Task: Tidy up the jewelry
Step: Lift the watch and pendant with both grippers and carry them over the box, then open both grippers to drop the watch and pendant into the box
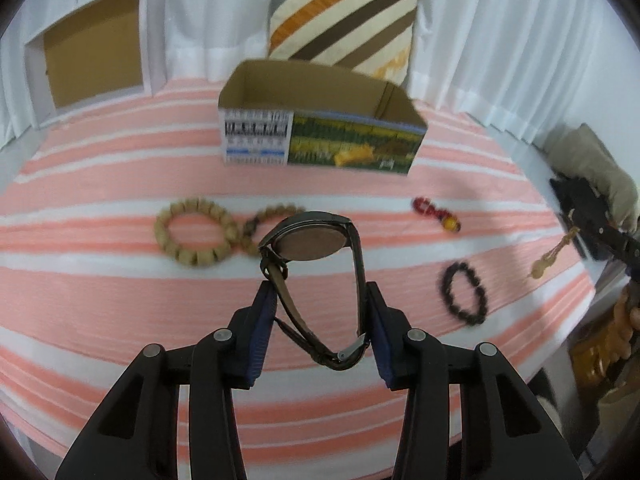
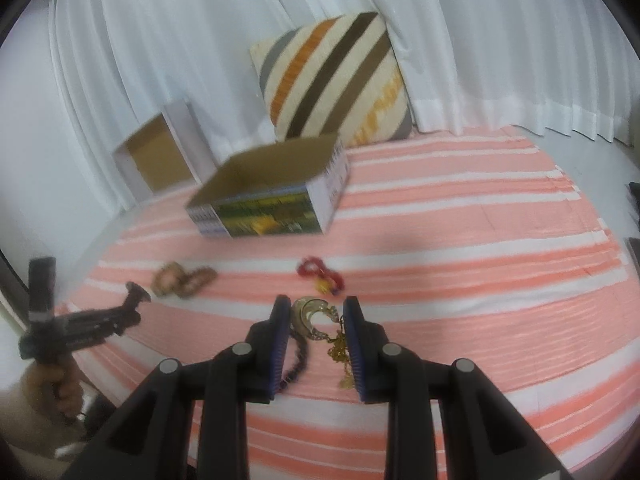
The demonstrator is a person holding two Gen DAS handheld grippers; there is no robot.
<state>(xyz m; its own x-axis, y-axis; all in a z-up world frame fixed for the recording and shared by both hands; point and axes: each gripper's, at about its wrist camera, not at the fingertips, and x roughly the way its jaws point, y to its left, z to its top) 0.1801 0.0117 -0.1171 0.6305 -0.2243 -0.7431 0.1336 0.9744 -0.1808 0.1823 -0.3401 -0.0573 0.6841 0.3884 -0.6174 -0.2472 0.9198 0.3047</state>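
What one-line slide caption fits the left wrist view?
Left gripper lifts a wristwatch by its strap above bead bracelets and an open cardboard box.

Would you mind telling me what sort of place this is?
Probably a bedroom: a bed-like surface under a pink striped sheet, a striped cushion leaning against white curtains.

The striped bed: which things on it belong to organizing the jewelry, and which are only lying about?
Belong to the job:
- watch, in left tool
- gold necklace, in right tool
- beaded bracelets
- red bracelet
- black bracelet
- open printed box

Lying about:
- striped pillow
- white box
- curtains
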